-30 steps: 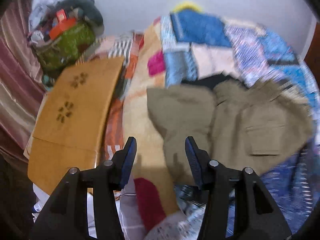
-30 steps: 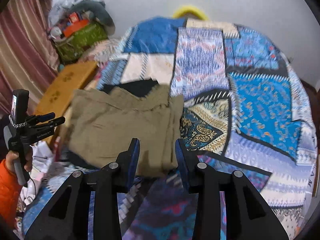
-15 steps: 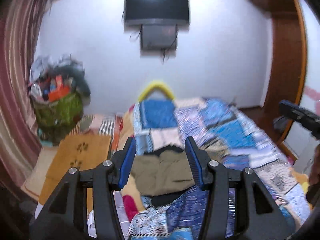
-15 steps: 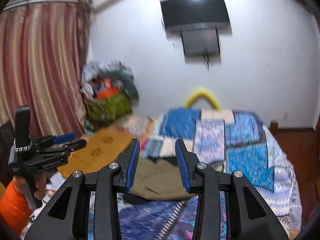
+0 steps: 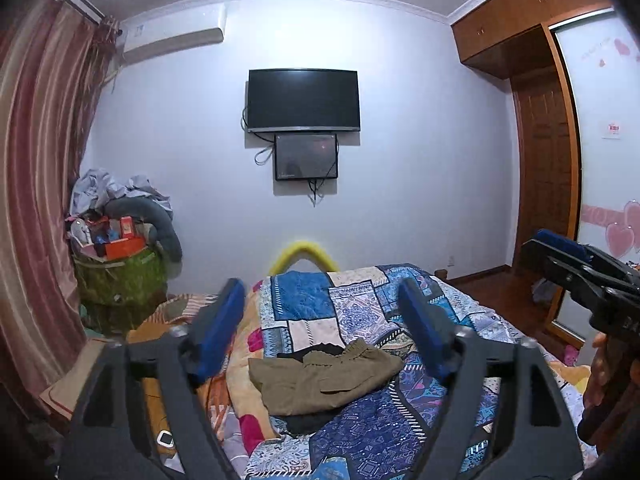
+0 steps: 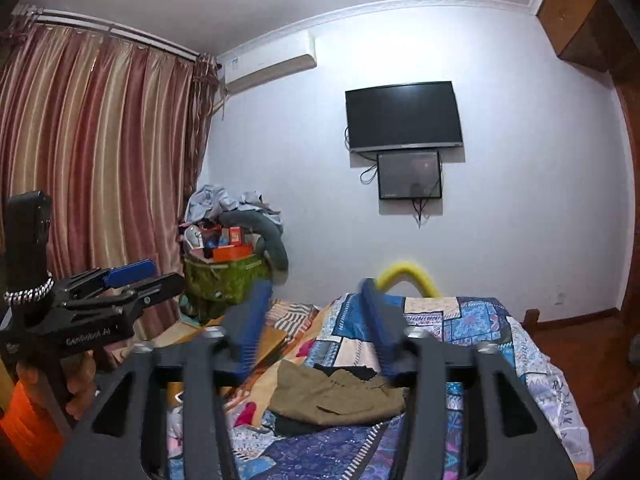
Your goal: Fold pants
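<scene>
Folded olive pants lie on the patchwork quilt, on top of a black garment; the right wrist view shows the same pants. My left gripper is held level well back from and above them. Its jaws are opening wide, with nothing between them. My right gripper is also raised and level, its blue pads blurred as the jaws open, and it holds nothing. Each gripper appears in the other's view: the right one at the right edge, the left one held by a hand in an orange sleeve.
The bed runs toward a white wall with a TV and a yellow arch at its far end. A heaped green basket and curtains stand on the left, a wooden wardrobe on the right.
Both grippers have lifted and drawn back from the pants, swinging from looking down at the bed to looking level across the room. Both sets of jaws stand wider apart.
</scene>
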The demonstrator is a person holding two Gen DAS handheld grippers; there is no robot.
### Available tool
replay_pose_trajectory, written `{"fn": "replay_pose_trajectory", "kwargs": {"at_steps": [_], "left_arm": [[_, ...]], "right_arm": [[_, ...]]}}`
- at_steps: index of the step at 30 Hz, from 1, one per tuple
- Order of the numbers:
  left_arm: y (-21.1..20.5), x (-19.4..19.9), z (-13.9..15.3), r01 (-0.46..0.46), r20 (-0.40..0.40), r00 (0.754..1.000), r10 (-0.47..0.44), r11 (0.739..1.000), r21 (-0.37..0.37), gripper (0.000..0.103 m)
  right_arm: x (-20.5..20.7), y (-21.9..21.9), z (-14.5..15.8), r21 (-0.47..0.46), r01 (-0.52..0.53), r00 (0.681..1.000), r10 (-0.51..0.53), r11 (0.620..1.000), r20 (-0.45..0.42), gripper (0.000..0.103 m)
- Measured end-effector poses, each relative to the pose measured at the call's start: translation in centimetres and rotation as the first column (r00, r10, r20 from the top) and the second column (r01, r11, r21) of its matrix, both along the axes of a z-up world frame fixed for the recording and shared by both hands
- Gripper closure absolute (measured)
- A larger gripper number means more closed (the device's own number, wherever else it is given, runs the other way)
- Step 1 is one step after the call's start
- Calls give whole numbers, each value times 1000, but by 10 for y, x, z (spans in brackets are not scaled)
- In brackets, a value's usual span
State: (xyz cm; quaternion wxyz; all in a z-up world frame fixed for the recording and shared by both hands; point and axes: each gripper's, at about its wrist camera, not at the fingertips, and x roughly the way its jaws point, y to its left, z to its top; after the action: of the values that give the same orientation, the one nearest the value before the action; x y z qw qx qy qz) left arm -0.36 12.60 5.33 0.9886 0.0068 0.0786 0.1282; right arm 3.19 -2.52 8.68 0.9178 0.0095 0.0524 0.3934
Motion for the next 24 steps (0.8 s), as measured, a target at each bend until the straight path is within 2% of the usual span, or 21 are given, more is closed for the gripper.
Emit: {"fn": "replay_pose_trajectory", "kwargs": {"at_steps": [1,3,5,8,24], "left_arm": [[-2,-2,-1,4,2,1000,-4,1000,-2,10],[-2,-4,-4,2,4,1000,-2,1000,-7,1],[-4,-4,-6,-2,0,1000,2,1000,-6,0],[-6,-2,-10,2,-10,1000,-2,1000,-8,0],[5,5,-20,3,-35,999,-5,999,-51,0]], "right_arm": [[-1,-1,-1,13,25,1000,-26,1000,5,25],[2,0,-4,22,52,999,-52,998,9,15],[3,1,-4,15,63,998,-63,998,-3,13],[6,0,-6,16,83,996,-82,996,-28,1],[-5,-5,-11,3,97,995,-96,995,-31,0]]}}
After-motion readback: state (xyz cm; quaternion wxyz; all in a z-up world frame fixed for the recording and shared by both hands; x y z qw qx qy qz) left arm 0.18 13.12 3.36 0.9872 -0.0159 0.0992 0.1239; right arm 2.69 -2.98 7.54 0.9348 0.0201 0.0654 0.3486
